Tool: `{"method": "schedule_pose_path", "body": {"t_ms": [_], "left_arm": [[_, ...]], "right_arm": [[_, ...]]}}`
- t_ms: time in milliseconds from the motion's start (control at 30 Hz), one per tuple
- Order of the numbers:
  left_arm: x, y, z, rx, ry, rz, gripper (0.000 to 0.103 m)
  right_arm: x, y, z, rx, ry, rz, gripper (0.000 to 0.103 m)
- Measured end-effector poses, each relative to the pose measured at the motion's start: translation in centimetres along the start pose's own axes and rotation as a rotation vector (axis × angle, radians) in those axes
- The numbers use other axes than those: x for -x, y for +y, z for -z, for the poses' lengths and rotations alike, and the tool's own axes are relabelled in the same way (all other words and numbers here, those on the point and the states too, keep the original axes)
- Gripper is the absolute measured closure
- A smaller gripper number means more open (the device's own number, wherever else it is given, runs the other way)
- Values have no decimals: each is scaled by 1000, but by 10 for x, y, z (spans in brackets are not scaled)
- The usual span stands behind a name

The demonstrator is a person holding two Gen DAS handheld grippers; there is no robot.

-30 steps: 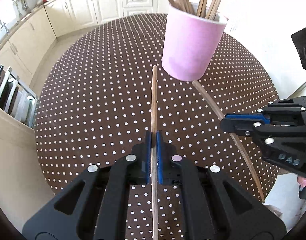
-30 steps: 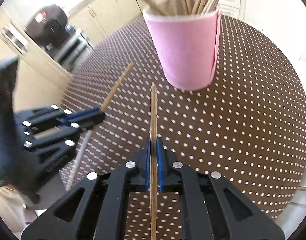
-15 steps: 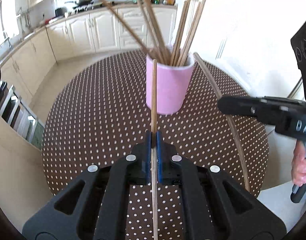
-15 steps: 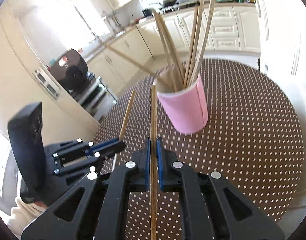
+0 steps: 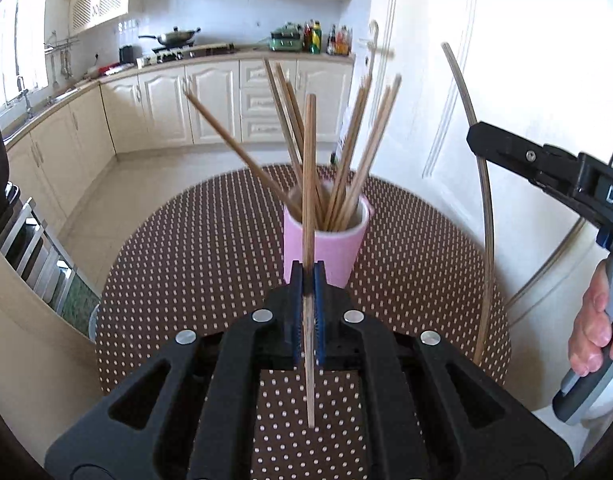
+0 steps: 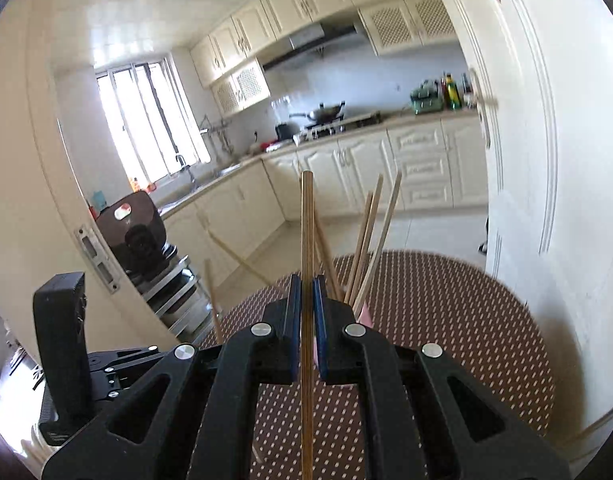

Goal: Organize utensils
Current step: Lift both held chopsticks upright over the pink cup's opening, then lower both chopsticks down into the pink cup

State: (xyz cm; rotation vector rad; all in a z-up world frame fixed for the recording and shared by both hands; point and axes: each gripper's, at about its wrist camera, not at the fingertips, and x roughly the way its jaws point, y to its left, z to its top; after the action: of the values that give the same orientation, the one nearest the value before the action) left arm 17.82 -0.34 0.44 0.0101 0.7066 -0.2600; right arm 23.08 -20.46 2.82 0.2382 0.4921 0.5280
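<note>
A pink cup (image 5: 326, 252) holding several wooden chopsticks (image 5: 358, 152) stands on the brown dotted round table (image 5: 186, 280). My left gripper (image 5: 307, 276) is shut on one chopstick (image 5: 309, 184), raised just before the cup with its tip above the rim. At the right of that view, my right gripper (image 5: 472, 138) holds another chopstick (image 5: 484, 208) upright, and a person's hand (image 5: 590, 328) grips its handle. In the right wrist view, the right gripper (image 6: 307, 292) is shut on its chopstick (image 6: 307, 232). Its fingers hide most of the cup (image 6: 364, 316). The left gripper (image 6: 158, 354) shows at lower left.
A white door (image 5: 426, 100) stands close behind the table on the right. A metal rack (image 5: 34, 248) sits beside the table's left edge. Cream kitchen cabinets (image 5: 210, 100) and a counter with a wok line the far wall.
Both grippers have risen off the table with their chopsticks and tipped upward. The cup now sits lower and farther in both views, with the kitchen wall in sight.
</note>
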Motion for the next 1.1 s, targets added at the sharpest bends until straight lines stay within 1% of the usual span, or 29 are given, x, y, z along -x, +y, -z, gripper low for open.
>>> {"method": "schedule_pose_path", "body": {"t_ms": [100, 200, 333, 400, 433, 533, 633, 700, 767, 833, 900, 967, 1033, 1100], "left_arm": [[4, 2, -7, 16, -28, 3, 97], [10, 2, -15, 29, -73, 0, 97], [20, 6, -31, 50, -126, 6, 97], [26, 6, -38, 60, -148, 19, 97], [28, 5, -41, 61, -154, 21, 97], [33, 4, -51, 65, -184, 1, 97], [41, -1, -62, 65, -223, -15, 97], [44, -6, -69, 59, -265, -50, 97], [43, -10, -76, 54, -281, -53, 97], [42, -13, -81, 43, -303, -74, 97], [40, -18, -85, 35, -332, -104, 97], [36, -18, -90, 46, -338, -101, 97], [33, -19, -93, 53, -351, -102, 97], [26, -19, -98, 62, -356, -86, 97]], "right_arm": [[5, -2, -4, -5, -50, 18, 98], [16, -4, -8, -23, -156, 60, 98], [22, -9, -17, -53, -236, 73, 98], [23, -10, -22, -62, -260, 68, 98], [23, -11, -24, -69, -275, 52, 98], [23, -7, -31, -67, -309, 45, 98], [22, 2, -38, -29, -354, 59, 98], [20, 6, -43, -17, -375, 71, 98], [18, 8, -45, -2, -405, 79, 98], [16, 9, -48, 14, -436, 91, 98], [14, 6, -48, 1, -463, 104, 98], [11, 2, -50, -19, -488, 127, 98], [5, -4, -51, -35, -489, 125, 98], [-2, -8, -53, -44, -485, 127, 98]]}}
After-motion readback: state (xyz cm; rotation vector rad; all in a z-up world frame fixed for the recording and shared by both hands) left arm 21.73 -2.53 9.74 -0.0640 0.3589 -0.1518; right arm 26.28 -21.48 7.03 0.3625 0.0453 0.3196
